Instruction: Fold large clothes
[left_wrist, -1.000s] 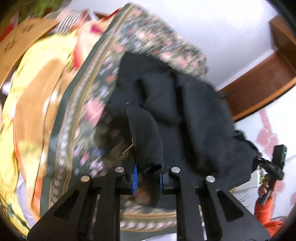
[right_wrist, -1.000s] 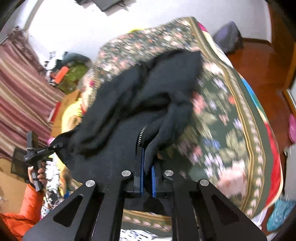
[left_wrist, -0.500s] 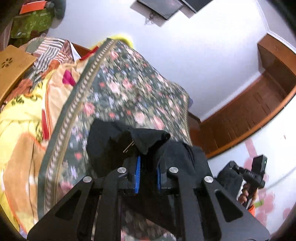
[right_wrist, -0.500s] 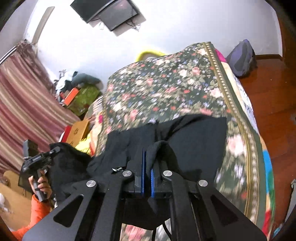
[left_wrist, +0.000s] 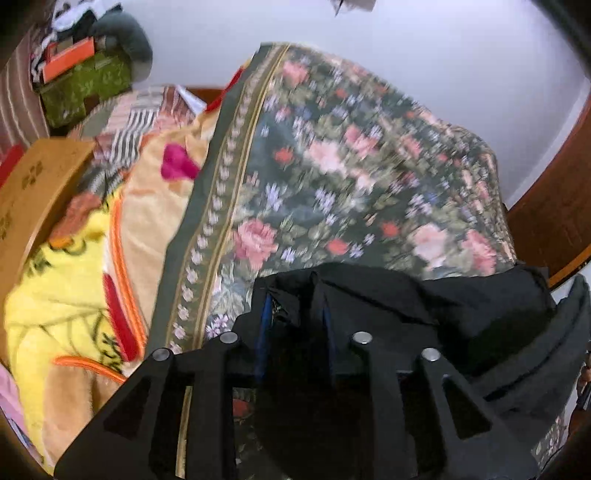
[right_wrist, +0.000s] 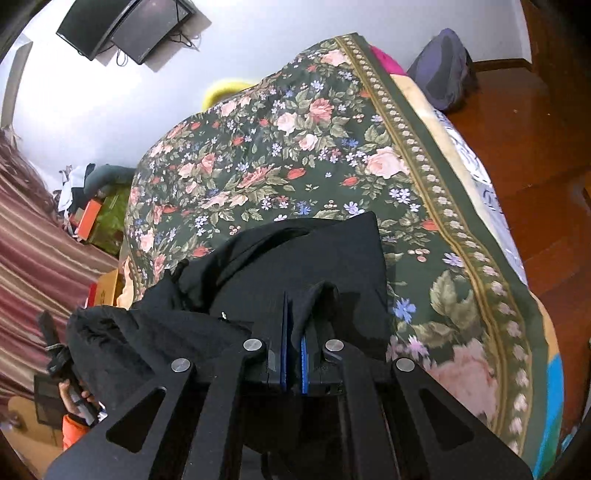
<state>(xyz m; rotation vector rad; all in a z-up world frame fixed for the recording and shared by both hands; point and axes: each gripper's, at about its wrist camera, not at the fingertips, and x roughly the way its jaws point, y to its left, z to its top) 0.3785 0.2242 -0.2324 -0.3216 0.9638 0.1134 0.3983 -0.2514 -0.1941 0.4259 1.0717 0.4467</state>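
A black zip-up garment (right_wrist: 325, 254) lies bunched on the near part of the flowered bed cover (right_wrist: 295, 147). My right gripper (right_wrist: 293, 306) is shut on a fold of its cloth, which rises between the blue pads. In the left wrist view the same black garment (left_wrist: 443, 306) spreads off to the right. My left gripper (left_wrist: 295, 306) has its jaws opening, blue pads well apart. Black cloth still lies loosely in the gap. The right wrist view catches the left tool's handle (right_wrist: 55, 350) in a hand, with the garment's end draped over it.
The flowered cover (left_wrist: 332, 177) has a yellow and orange blanket (left_wrist: 74, 295) to its left, and beyond that a cardboard box (left_wrist: 33, 192). A wooden floor (right_wrist: 535, 166) and a dark backpack (right_wrist: 443, 74) lie on the right. A screen (right_wrist: 122, 29) hangs on the wall.
Both grippers have carried the garment down towards the near end of the bed, and it has gone from hanging to resting on the cover. The left jaws have spread apart.
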